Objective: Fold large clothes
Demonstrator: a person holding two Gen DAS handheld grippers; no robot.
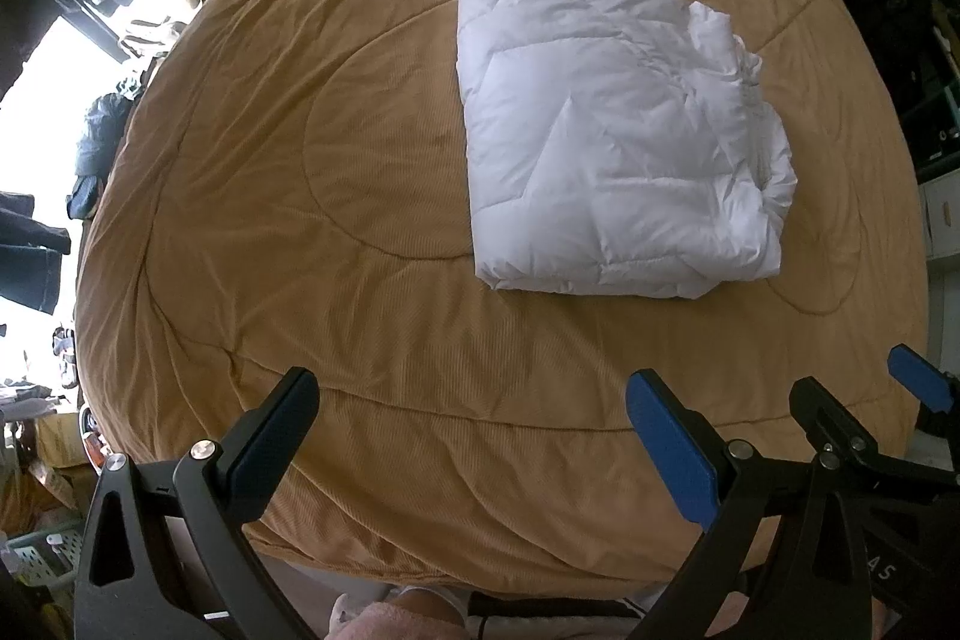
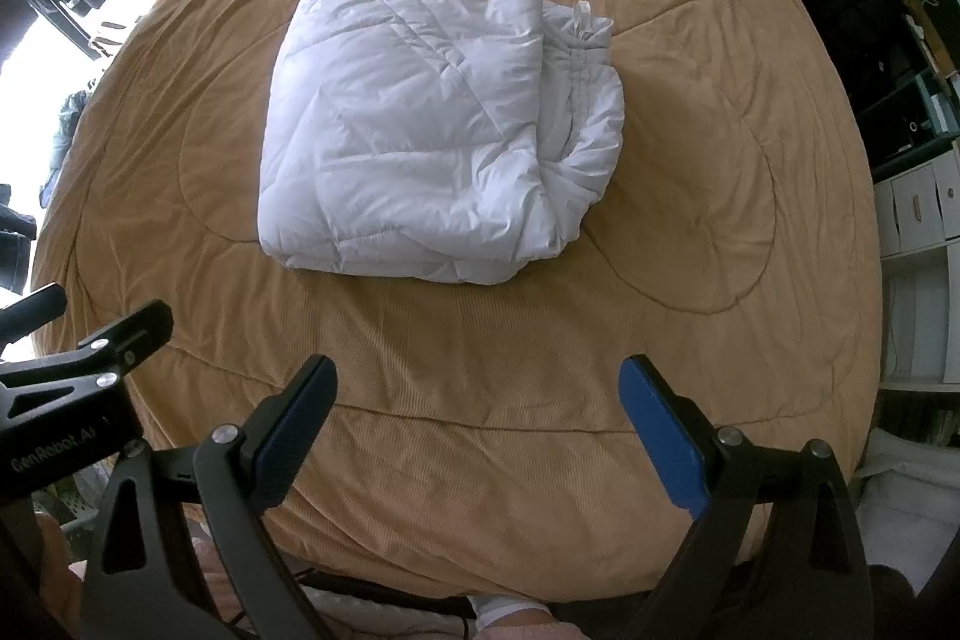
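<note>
Legibly, "GenRobot.AI" on left gripper (image 2: 90, 340)

The folded jacket (image 2: 432, 130) lies on the bed cover (image 2: 480, 400), well ahead of both hand-held grippers.

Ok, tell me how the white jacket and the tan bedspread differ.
The white jacket is folded into a compact bundle; the tan bedspread lies spread flat over the whole bed. The jacket is puffy and smooth; the bedspread is finely ribbed. The jacket rests on the bedspread. Both are quilted.
</note>
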